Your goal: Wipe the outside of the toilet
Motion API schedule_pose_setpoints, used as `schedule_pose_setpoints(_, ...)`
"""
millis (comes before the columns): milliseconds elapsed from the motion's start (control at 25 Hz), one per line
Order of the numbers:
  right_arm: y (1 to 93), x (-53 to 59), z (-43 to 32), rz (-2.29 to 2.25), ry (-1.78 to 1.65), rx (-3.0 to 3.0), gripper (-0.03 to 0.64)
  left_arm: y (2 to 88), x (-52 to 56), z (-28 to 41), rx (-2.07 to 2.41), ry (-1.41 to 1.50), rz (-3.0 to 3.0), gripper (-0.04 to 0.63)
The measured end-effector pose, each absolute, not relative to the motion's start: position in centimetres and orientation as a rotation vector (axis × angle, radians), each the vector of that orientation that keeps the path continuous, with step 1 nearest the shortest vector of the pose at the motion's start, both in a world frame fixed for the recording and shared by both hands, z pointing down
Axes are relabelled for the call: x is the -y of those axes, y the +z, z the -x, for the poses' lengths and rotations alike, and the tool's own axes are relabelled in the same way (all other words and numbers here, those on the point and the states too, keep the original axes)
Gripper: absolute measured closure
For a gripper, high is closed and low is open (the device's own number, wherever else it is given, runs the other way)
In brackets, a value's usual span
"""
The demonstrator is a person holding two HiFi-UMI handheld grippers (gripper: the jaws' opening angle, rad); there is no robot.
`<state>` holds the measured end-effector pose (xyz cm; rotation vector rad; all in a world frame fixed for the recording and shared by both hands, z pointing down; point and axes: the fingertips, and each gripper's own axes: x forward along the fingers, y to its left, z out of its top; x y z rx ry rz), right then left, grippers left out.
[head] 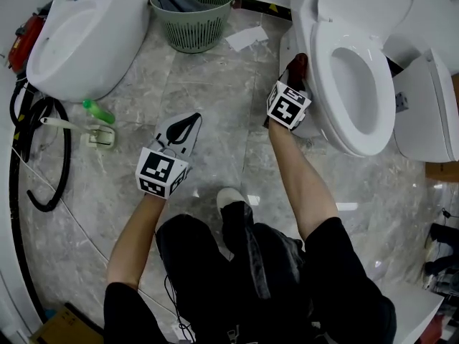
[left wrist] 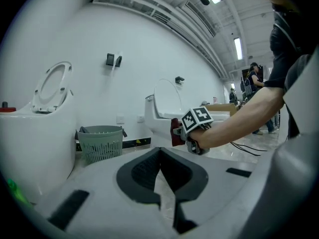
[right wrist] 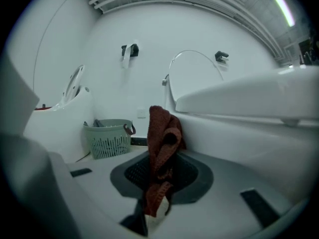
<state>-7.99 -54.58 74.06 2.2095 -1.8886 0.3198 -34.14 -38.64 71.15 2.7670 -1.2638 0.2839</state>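
The white toilet point(head: 310, 27) with its seat down stands at the upper right. My right gripper point(head: 292, 77) is shut on a dark red cloth point(head: 298, 64) and holds it against the bowl's left outer side. In the right gripper view the cloth point(right wrist: 160, 133) sticks up from between the jaws of the right gripper point(right wrist: 162, 151), next to the bowl wall point(right wrist: 239, 133). My left gripper point(head: 188, 120) hangs over the marble floor, apart from the toilet. It holds nothing, and in its own view the left gripper point(left wrist: 159, 151) has its tips together.
A second white toilet point(head: 79, 41) is at the upper left. A green basket point(head: 193, 20) stands between the two. A green-handled brush point(head: 97, 112) and a black hose point(head: 43, 156) lie at the left. Another white fixture point(head: 430, 106) stands at the far right.
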Motion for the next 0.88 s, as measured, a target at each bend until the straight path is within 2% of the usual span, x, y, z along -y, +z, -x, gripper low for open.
schedule_pose_setpoints(440, 76.0, 47.1, 6.6, -2.119, 0.261, 1.976, 0.534, 70.8, 37.0, 31.1, 1.21, 0.301, -2.815, 0.595)
schedule_pose_setpoints(880, 76.2, 38.3, 2.0, -2.163, 0.361, 2.033, 0.534, 69.9, 36.1, 27.6, 1.12, 0.296, -2.879, 0.595)
